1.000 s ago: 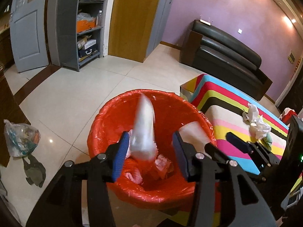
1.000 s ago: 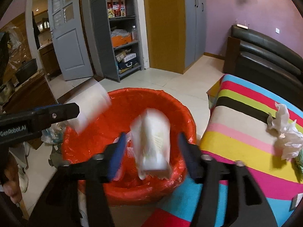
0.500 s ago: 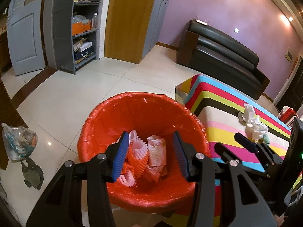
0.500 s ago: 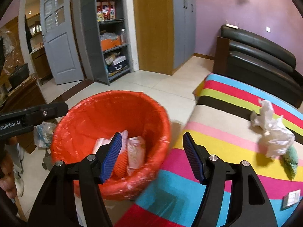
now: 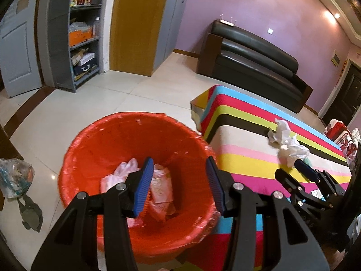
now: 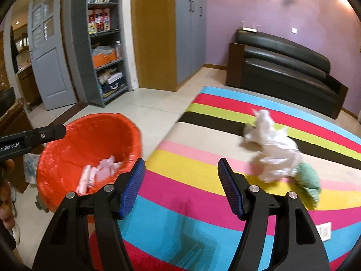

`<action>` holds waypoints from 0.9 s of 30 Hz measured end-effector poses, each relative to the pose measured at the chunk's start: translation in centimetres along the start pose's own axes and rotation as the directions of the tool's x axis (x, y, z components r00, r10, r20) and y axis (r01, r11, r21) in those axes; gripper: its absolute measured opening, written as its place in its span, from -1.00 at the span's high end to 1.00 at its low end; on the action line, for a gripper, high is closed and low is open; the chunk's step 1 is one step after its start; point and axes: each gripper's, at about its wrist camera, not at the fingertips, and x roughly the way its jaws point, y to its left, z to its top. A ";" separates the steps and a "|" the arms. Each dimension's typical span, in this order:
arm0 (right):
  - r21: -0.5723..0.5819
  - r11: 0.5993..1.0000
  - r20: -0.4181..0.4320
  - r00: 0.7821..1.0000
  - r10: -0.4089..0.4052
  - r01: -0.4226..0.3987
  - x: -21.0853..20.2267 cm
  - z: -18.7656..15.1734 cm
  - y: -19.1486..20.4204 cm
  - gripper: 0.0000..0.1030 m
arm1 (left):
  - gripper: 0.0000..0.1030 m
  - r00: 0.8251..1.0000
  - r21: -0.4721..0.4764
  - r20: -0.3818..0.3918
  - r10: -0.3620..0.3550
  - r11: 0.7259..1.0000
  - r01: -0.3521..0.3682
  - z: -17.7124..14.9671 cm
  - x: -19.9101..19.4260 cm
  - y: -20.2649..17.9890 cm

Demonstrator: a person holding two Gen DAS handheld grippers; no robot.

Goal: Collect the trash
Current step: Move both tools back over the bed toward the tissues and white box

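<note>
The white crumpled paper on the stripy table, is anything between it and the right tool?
Nothing visible is. The right tool is open over bare striped tablecloth, and the crumpled white paper lies ahead and to its right. A green wad touches the paper's far side.

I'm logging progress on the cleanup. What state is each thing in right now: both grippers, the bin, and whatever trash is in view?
left gripper: open, empty, above the bin.
right gripper: open, empty, over the striped table.
red bin: lined, wrappers at the bottom.
wrappers: lying in the bin.
crumpled white tissue: loose on the striped table, not yet collected.
green scrap: on the table, touching the tissue.
</note>
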 end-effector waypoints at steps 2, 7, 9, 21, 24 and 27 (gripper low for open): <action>0.006 1.000 0.000 1.000 -0.019 0.019 -0.4 -0.2 -1.1 -0.24 | 0.02 1.000 0.008 0.000 -0.011 1.000 0.011 -0.1 0.3 -1.0; 0.027 0.998 -0.007 0.998 -0.062 0.062 -1.1 -1.0 -3.8 -0.33 | 0.01 0.999 0.028 -0.004 -0.036 0.999 0.036 -0.1 1.1 -3.1; 0.039 0.996 -0.008 0.996 -0.084 0.085 -1.5 -1.4 -5.1 -0.37 | 0.01 0.999 0.036 -0.007 -0.044 0.998 0.044 -0.2 1.4 -4.0; 0.074 0.982 -0.051 0.984 -0.172 0.175 -2.8 -3.7 -10.8 -0.37 | -0.06 0.995 0.065 -0.022 -0.096 0.993 0.097 -0.4 3.3 -8.4; 0.075 0.979 -0.064 0.980 -0.187 0.192 -2.9 -4.3 -11.7 -0.37 | -0.08 0.994 0.069 -0.026 -0.105 0.992 0.107 -0.4 3.7 -9.1; 0.069 0.976 -0.079 0.977 -0.200 0.205 -2.8 -4.9 -12.3 -0.37 | -0.08 0.993 0.073 -0.029 -0.115 0.990 0.117 -0.5 4.0 -10.0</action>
